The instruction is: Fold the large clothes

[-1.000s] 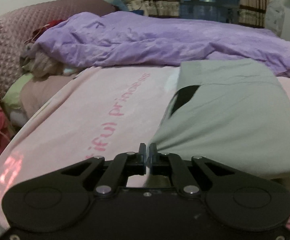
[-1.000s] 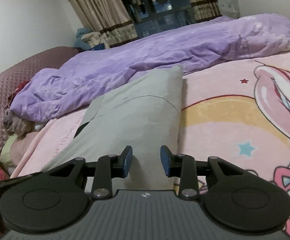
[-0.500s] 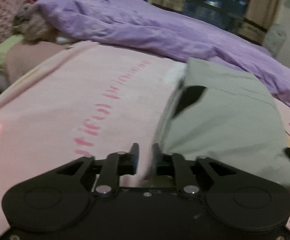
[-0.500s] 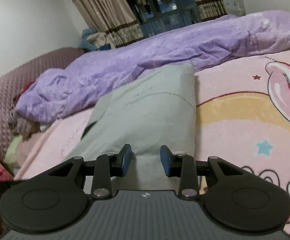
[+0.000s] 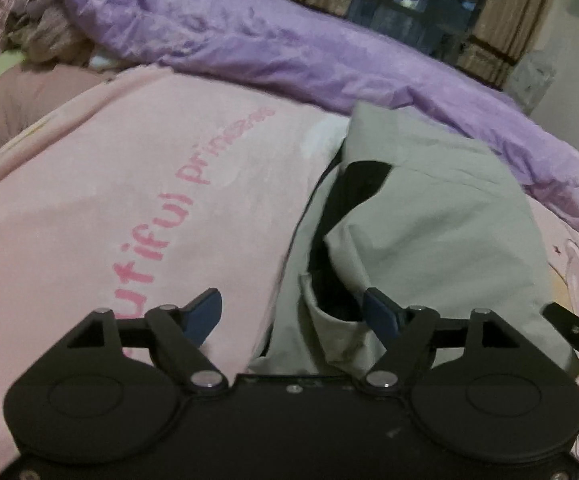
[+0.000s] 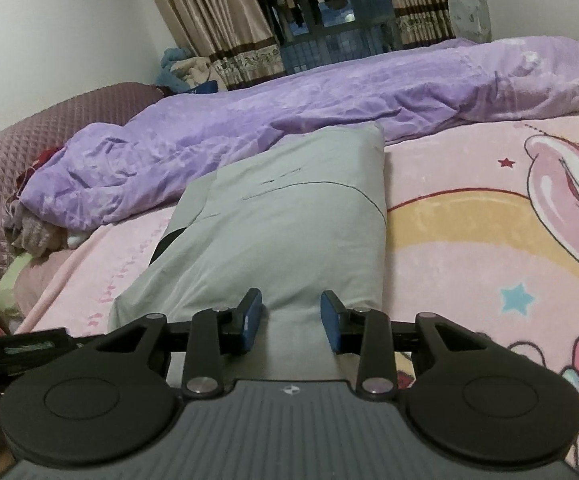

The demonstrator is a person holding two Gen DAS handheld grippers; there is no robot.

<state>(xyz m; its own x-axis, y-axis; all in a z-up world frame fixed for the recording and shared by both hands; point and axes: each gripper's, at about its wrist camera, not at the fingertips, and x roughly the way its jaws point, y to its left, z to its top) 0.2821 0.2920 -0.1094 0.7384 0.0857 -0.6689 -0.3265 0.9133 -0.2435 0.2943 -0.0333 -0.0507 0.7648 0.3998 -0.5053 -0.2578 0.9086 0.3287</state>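
Grey garment [image 5: 429,232] folded long, near corner rumpled (dark lining showing).

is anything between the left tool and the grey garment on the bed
Nothing visible. The left tool, whose jaws have just been opening, stands wide right over the near edge of the grey garment, gripping nothing. Only the pink blanket lies beside it.

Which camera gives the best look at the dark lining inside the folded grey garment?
The left wrist view. There the grey garment gapes along its near edge, exposing a long stretch of dark lining. The right wrist view shows mostly the garment's smooth top, with only a small dark sliver at its left edge.
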